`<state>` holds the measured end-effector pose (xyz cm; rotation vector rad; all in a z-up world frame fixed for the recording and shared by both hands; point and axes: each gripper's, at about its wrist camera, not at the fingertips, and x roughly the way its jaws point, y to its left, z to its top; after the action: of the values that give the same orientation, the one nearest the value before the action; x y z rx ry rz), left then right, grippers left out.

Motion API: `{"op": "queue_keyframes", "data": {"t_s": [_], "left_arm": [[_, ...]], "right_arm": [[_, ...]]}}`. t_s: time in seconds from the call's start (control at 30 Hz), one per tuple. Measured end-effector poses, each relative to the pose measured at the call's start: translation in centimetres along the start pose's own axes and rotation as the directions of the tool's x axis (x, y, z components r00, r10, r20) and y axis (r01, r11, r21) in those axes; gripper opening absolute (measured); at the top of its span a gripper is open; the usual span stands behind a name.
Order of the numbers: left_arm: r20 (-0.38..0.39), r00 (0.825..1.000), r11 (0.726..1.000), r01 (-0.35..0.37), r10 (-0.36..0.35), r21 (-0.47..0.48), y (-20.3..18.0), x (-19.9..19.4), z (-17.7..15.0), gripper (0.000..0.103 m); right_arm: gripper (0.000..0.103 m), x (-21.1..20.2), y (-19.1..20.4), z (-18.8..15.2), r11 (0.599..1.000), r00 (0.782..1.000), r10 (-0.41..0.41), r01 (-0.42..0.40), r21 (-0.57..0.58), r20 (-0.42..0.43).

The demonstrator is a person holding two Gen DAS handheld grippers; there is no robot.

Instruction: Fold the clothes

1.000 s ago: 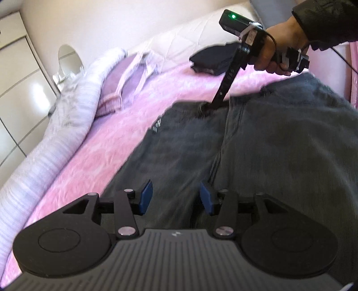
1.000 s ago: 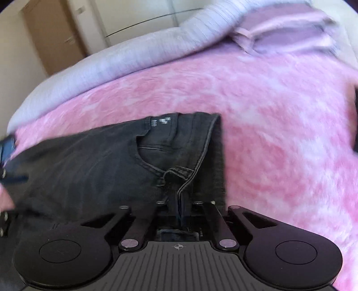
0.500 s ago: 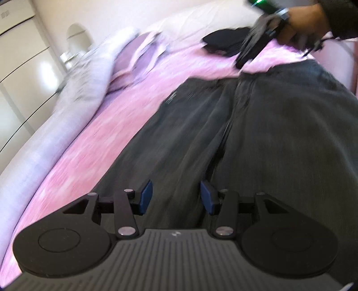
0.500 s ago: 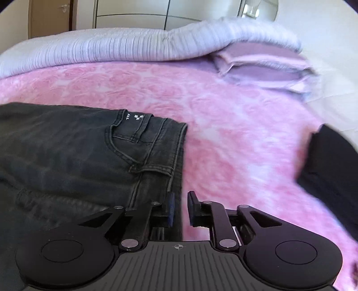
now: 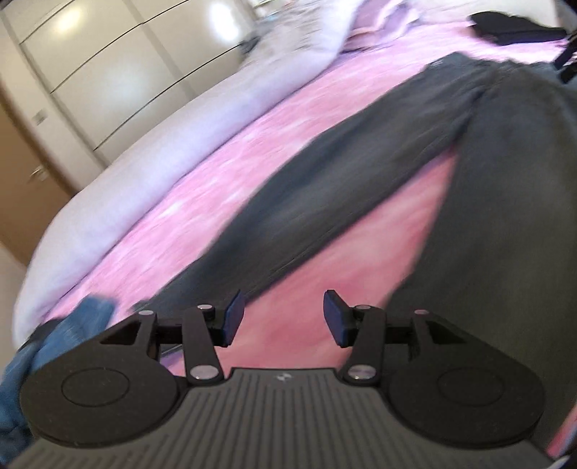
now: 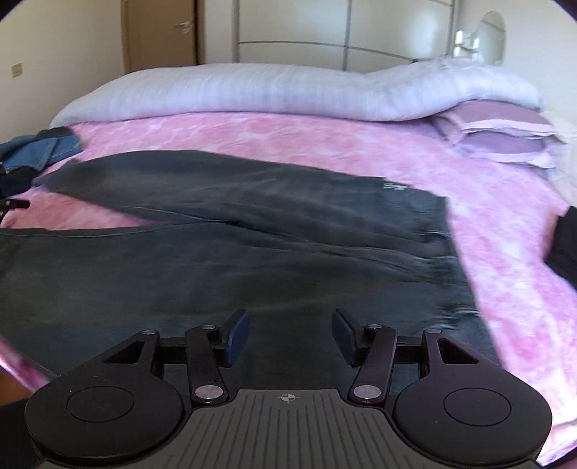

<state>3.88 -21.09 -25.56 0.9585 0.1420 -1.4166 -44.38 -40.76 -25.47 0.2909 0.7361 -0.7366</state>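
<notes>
Beyond both grippers, dark jeans (image 6: 252, 252) lie flat on the pink bedspread (image 6: 505, 216), waistband toward the right, legs running left. Nothing sits between the opening right gripper (image 6: 290, 333) jaws or the parted left gripper (image 5: 283, 317) jaws.

A home bedroom: a bed with a pink bedspread (image 6: 288, 133), a rolled duvet (image 6: 288, 93) at 12 o'clock, pillows (image 6: 505, 140) at 2, wardrobe doors (image 6: 288, 32) behind.
</notes>
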Motion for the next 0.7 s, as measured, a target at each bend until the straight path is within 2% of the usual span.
{"op": "queue_keyframes", "data": {"t_s": [0.17, 0.3, 0.47, 0.6, 0.67, 0.7], "left_arm": [[-0.071, 0.994, 0.987, -0.090, 0.082, -0.132, 10.7, 4.3, -2.3, 0.045], [-0.150, 0.983, 0.968, -0.133, 0.102, -0.213, 17.8, 10.3, -3.0, 0.045], [-0.170, 0.985, 0.959, -0.054, 0.006, -0.277, 21.1, 17.7, -2.6, 0.046], [-0.203, 0.974, 0.926, 0.015, -0.098, -0.376, 22.5, 22.8, -3.4, 0.044], [-0.178, 0.968, 0.894, 0.084, -0.179, -0.440, 22.8, 23.3, -3.9, 0.026], [-0.161, 0.964, 0.884, 0.119, -0.212, -0.453, 22.8, 23.2, -3.9, 0.013]], "right_arm": [[0.056, 2.4, 4.1, 2.2, 0.998, 1.000, 0.027, -0.027, -0.052, -0.012], [0.056, 5.4, 5.9, 3.5, 0.997, 0.999, 0.030, -0.031, -0.066, -0.010], [0.056, 9.3, 5.8, 3.7, 1.000, 1.000, 0.024, -0.024, -0.018, -0.017], [0.056, 11.0, 4.9, 2.8, 1.000, 1.000, 0.018, -0.017, 0.023, -0.014], [0.056, 11.0, 4.6, 2.4, 1.000, 1.000, 0.009, -0.009, 0.029, 0.002], [0.057, 11.0, 4.5, 2.3, 1.000, 1.000, 0.003, -0.003, 0.030, 0.010]]}}
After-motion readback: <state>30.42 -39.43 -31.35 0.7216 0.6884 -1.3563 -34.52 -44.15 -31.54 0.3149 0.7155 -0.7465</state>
